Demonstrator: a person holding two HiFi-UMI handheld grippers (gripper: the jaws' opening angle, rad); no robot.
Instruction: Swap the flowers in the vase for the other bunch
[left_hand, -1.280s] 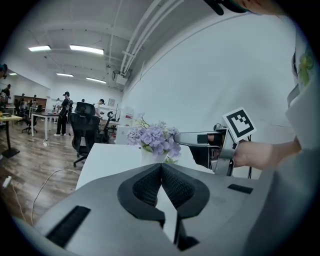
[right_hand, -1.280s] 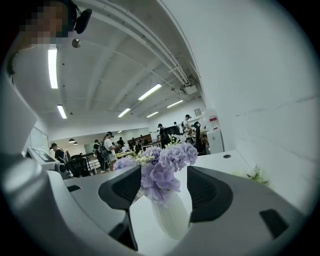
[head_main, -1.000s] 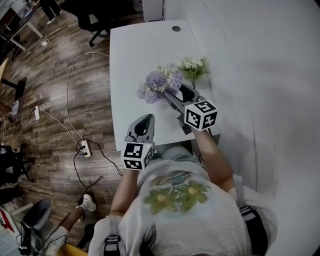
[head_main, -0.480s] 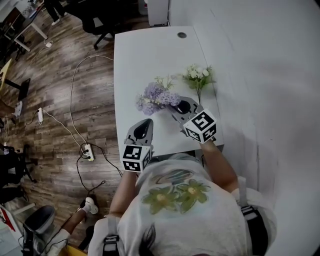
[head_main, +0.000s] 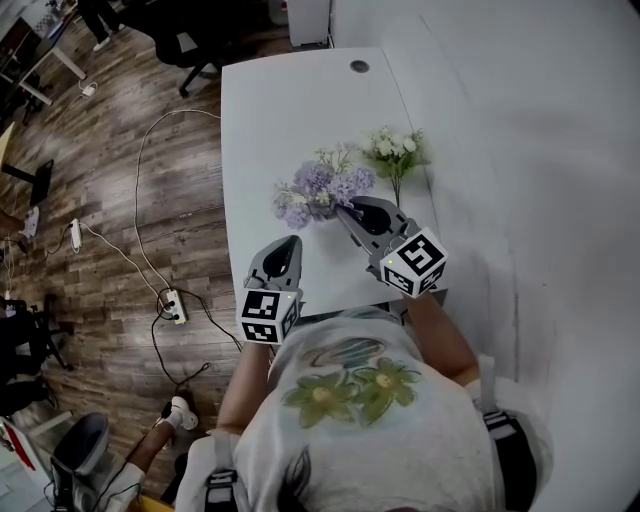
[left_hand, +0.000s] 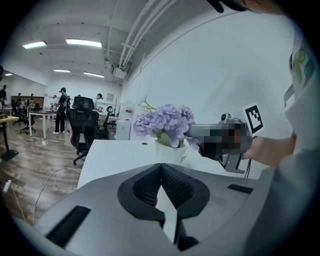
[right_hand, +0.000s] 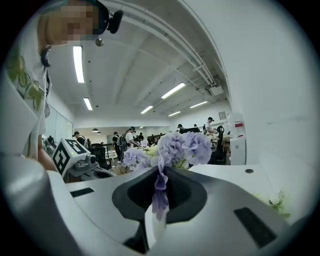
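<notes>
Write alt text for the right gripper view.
The right gripper has just been closing its jaws and now pinches a sprig of the purple flowers. Behind lie a white table and a busy office.

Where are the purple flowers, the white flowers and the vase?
purple flowers (head_main: 316, 186), head view, on the blooms
white flowers (head_main: 393, 147), head view, on the blooms
vase (left_hand: 170, 154), left gripper view, on its wall

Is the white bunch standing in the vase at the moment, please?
No, the white bunch lies on the table, while the purple flowers fill the vase.
</notes>
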